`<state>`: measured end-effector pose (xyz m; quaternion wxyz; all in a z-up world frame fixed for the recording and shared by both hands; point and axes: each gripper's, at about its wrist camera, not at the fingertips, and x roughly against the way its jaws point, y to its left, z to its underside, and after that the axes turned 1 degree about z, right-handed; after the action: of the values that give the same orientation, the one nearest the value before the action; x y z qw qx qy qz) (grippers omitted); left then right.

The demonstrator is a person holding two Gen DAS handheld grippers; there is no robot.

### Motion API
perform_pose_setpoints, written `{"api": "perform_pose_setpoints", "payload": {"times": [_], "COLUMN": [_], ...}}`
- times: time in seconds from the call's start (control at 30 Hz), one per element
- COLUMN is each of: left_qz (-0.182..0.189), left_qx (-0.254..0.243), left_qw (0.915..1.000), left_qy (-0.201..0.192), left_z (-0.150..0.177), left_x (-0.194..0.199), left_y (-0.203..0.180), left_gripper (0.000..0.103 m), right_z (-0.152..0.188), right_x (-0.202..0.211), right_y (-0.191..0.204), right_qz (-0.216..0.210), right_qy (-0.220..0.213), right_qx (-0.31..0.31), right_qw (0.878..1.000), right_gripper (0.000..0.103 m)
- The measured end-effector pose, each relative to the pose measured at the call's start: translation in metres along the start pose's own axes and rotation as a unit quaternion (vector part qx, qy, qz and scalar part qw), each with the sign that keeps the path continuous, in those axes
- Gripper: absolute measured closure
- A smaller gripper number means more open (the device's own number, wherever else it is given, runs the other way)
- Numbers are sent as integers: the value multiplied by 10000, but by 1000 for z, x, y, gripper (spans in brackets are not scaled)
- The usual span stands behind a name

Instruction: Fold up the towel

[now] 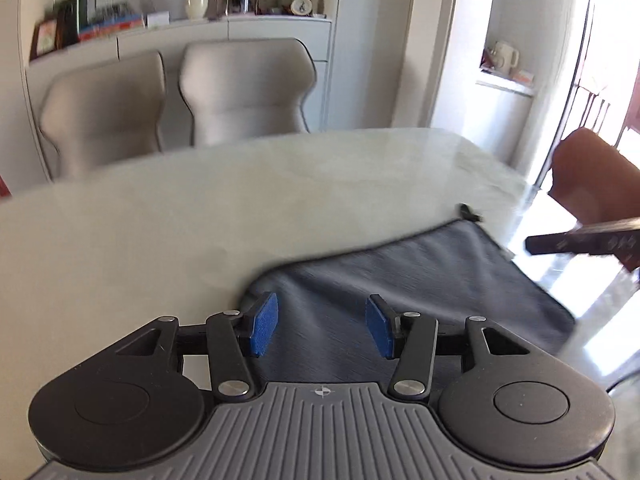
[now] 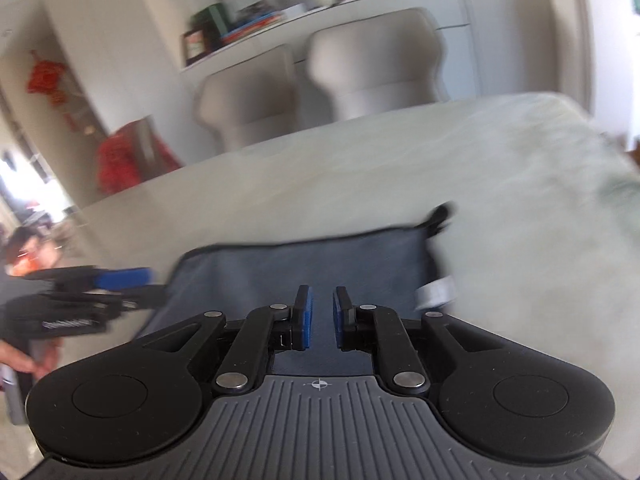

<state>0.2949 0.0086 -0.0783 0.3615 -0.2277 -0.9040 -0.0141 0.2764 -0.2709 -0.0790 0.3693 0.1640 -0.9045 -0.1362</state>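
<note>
The towel (image 1: 400, 292) lies mostly flat on the pale table (image 1: 200, 216), a blue-grey cloth with a dark hemmed edge, and from my left camera it fills the stretch from about six o'clock out to three, with its far corner and a small dark loop (image 1: 468, 212) up near two o'clock. My left gripper (image 1: 322, 326) hangs just over the near left corner with its blue pads spread wide and nothing between them; the left pad (image 1: 264, 328) sits right above the rounded corner of the hem. To do this well I judge I should bring the pads down so that one slips under the hem and the other lands on top, catching only the corner and not a bunch of cloth. Moving right, my right gripper (image 2: 322, 318) sits over the near edge of the towel with only a narrow gap between its pads and no cloth in it that I can see. A pale tag (image 2: 434, 294) shows at the towel's right edge, near three o'clock of that gripper. I think it wants to slide out toward that right corner and spread wider before biting. Both views are blurred, so I would slow down, pinch both near corners level, and then carry them together toward the far hem at twelve o'clock.
</note>
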Motion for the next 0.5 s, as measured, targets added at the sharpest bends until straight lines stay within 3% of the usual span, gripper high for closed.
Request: {"api": "perform_pose_setpoints", "payload": {"times": [0.13, 0.27, 0.37, 0.5], "left_qz": [268, 106, 167, 120], "left_qx": [143, 263, 263, 50], "left_qw": [9994, 9979, 9982, 9987], "left_qy": [187, 583, 503, 486], "left_z": [15, 31, 41, 49], "left_x": [-4, -5, 6, 13], "left_y": [-15, -5, 8, 12], "left_gripper": [51, 51, 51, 51], "right_z": [14, 20, 28, 42], "right_x": [-16, -4, 13, 29], "right_y": [9, -23, -42, -54], "right_qz": [51, 491, 585, 616], "right_qy": [186, 266, 255, 116], "right_qx": [27, -435, -768, -999], "right_qw": [9998, 9975, 9950, 9930], "right_gripper": [88, 91, 99, 100]}}
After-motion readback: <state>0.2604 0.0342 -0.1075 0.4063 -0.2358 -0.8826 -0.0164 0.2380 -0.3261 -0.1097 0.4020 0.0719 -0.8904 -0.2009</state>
